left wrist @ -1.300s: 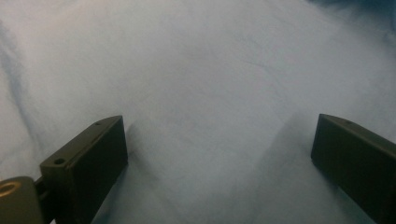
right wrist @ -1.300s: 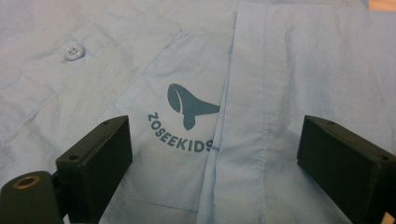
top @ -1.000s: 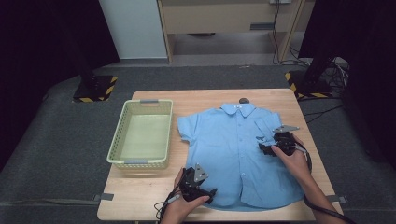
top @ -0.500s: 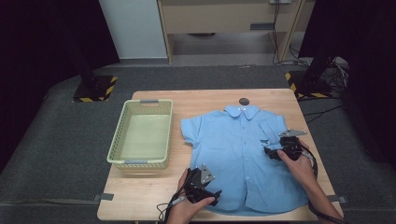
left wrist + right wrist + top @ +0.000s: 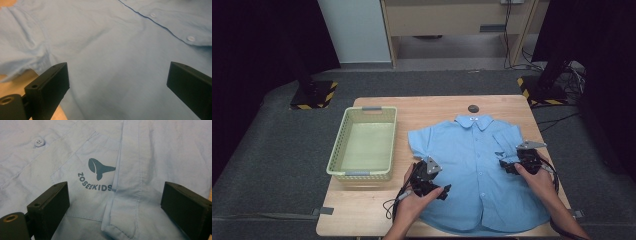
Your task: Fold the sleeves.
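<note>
Left gripper [image 5: 443, 190] at near-left part of blue shirt [image 5: 479, 170] — jaws spread wide, nothing between them but cloth below. Right gripper [image 5: 503, 167] at shirt's right side, over chest pocket with whale print [image 5: 101, 168] — jaws likewise wide apart, folded sleeve edge between them, not pinched. Shirt lies flat on table [image 5: 432, 107], buttoned, collar far. Green basket [image 5: 364, 145] left of shirt. Small dark disc [image 5: 473, 108] beyond collar.

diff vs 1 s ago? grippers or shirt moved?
The right gripper slid down the shirt toward the person, and the right sleeve now lies folded in over the chest. The left gripper barely moved. Both are open, holding nothing. The basket stayed put.
</note>
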